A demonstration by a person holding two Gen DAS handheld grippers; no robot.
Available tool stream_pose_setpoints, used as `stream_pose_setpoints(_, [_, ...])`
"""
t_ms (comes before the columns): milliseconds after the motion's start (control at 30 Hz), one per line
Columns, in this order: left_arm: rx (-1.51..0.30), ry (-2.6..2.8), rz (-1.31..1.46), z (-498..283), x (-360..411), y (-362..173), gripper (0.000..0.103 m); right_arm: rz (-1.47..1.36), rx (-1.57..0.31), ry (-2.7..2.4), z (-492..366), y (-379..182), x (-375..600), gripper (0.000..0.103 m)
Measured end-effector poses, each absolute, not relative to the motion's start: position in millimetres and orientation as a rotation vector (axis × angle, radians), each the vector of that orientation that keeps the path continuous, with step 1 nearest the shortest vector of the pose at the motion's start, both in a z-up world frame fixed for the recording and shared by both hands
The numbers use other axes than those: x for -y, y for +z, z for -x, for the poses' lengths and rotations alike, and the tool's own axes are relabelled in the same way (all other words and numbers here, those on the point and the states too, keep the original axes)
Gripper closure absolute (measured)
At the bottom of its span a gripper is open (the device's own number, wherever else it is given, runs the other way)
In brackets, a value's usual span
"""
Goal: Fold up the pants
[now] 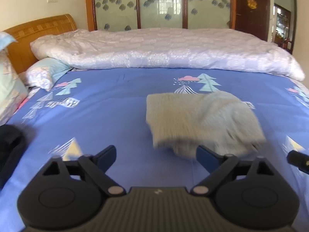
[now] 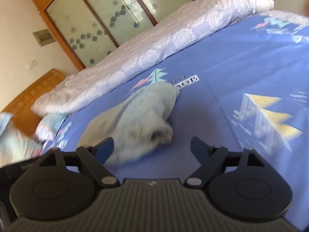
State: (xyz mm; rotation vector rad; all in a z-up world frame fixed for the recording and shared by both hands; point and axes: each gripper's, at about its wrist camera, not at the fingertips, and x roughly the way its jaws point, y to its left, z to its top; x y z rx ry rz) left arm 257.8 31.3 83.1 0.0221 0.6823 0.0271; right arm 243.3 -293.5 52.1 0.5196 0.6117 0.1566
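Lying folded on the sheet [image 1: 115, 104], the pants [image 1: 202, 119] sit beyond both wide-spread, empty grippers, left [image 1: 156, 157] and right [image 2: 152, 148].

Your left gripper [image 1: 156, 159] hung over the blue printed sheet [image 1: 108, 106] with its jaws spread wide and nothing between them. The pants [image 1: 202, 121], pale grey and folded into a thick bundle, lay on the sheet just beyond your right-hand fingertip [image 1: 206, 157], their near edge blurred. A white quilt [image 1: 164, 50] stretched across the far side of the bed, with pillows [image 1: 42, 73] and a wooden headboard [image 1: 38, 29] at the left. A dark object [image 1: 298, 159] poked in at the right edge; what it was could not be told.
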Motion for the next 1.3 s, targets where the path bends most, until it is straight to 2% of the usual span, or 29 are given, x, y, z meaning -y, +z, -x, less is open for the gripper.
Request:
stream_pose_setpoints(167, [-0.670, 0.015, -0.070, -160, -27, 97, 0.000, -0.450, -0.656, 0.170, -177, 70, 279, 0.000])
stream_pose_setpoints(433, [-0.675, -0.004, -0.034, -73, -22, 113, 0.000, -0.241, -0.601, 0.087, -95, 89, 240, 0.000])
stream_pose_setpoints(667, [-0.731, 0.017, 0.031, -50, -25, 116, 0.000, -0.265, -0.576, 0.091, -61, 96, 232, 0.000])
stream_pose_setpoints(833, [-0.734, 0.055, -0.006, -35, -23, 110, 0.000, -0.388, -0.647, 0.133, -57, 90, 234, 0.000])
stream_pose_setpoints(1300, [-0.740, 0.075, -0.065, -15, -16, 106, 0.000, -0.385, -0.682, 0.191, -54, 80, 225, 0.000])
